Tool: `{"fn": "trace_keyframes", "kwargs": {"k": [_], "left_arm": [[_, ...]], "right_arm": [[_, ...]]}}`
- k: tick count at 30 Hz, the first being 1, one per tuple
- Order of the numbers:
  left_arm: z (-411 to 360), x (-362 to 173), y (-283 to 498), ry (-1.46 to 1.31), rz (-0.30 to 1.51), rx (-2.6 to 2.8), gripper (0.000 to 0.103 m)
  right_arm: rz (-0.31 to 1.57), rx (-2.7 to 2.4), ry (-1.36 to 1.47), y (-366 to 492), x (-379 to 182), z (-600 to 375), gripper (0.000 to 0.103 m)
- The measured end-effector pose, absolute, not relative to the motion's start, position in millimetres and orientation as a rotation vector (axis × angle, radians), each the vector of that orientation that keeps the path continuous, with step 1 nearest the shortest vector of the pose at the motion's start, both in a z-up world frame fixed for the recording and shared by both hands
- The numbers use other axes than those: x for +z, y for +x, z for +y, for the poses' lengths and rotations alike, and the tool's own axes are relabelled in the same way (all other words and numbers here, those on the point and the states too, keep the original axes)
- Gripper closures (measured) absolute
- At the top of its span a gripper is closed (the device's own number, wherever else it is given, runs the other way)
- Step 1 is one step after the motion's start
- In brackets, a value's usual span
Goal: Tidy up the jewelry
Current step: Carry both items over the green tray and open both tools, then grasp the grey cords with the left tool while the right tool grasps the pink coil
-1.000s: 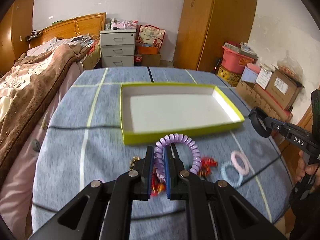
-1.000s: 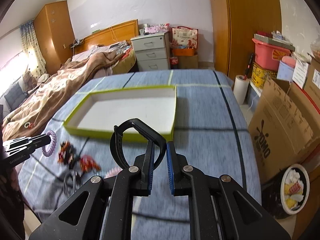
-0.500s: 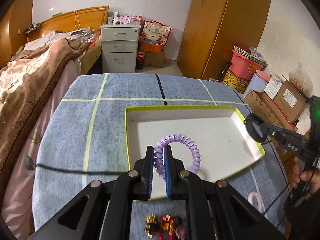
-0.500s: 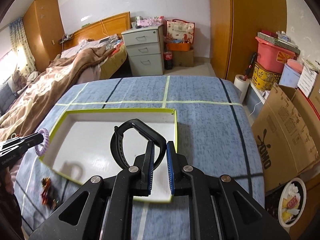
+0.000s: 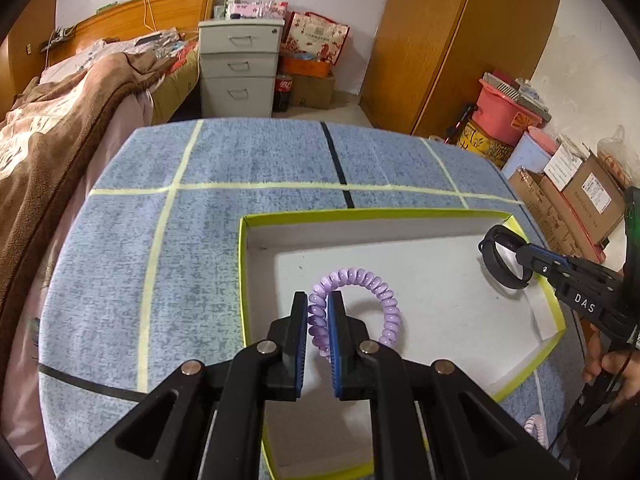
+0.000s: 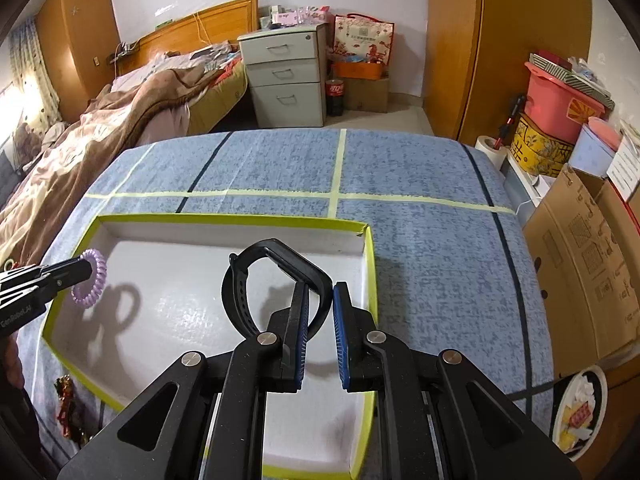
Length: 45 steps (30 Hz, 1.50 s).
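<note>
I have my left gripper point(image 5: 318, 322) clamped narrow on a purple spiral bracelet point(image 5: 360, 292), the coil pinched between the blue pads with the rest of the loop arching up and off to the right of the jaws. My right gripper point(image 6: 320, 312) is pinched just as tightly on a black wristband point(image 6: 256, 280), whose loop stands out ahead and to the left of the fingers. Both pieces hang over the white floor of the shallow yellow-green tray point(image 5: 242, 280) on the blue blanket point(image 5: 200, 160), so what matters for the release is what lies straight beneath each one: the bracelet sits over the tray's left half, near its left wall, and the wristband over the right half, near the right wall, the two well apart. I judge both can be let go where they are, each hand serving its own side. A pink spiral tie point(image 5: 534, 428) lies outside the tray's near corner. I can read "DAS" point(image 5: 585, 303) on the right gripper, and "GenRobot.AI" point(image 6: 16, 317) on the left.
</note>
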State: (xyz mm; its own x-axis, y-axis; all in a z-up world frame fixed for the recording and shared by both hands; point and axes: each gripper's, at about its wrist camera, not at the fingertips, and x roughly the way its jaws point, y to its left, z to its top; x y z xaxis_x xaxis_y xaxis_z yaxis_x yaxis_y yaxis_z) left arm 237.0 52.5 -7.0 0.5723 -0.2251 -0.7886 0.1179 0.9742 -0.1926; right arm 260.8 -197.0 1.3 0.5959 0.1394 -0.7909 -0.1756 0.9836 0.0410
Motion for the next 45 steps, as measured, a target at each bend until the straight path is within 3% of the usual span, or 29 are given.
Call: {"fn": "trace_keyframes", "kwargs": {"k": [24,27,30,31,45], "left_arm": [[50.2,-17.0,249.2,-0.124,0.98,-0.201,0.091],[49.3,-15.7,245.2,-0.127,0.973,-0.204,0.082],[48.4,-9.8,239.2,-0.134,0.951,-0.202,0.061],[49.5,-7.4,235.7,-0.139,0.944,-0.195,0.06],[63.0,23.1,157.2,-0.179,0.83,-0.208,0.055]], "right_arm": [[0.945,0.163,-0.059,272.6,-7.8,-196.6,0.09],[0.929,0.177,-0.043,268.2,-4.0,-196.2,0.086],[0.901,0.191,-0.041,261.3,2.5,-194.9,0.068],[0.894,0.191,-0.04,259.0,4.3,-193.9,0.063],[0.805,0.265,-0.019,188.5,32.6,-194.8,0.063]]}}
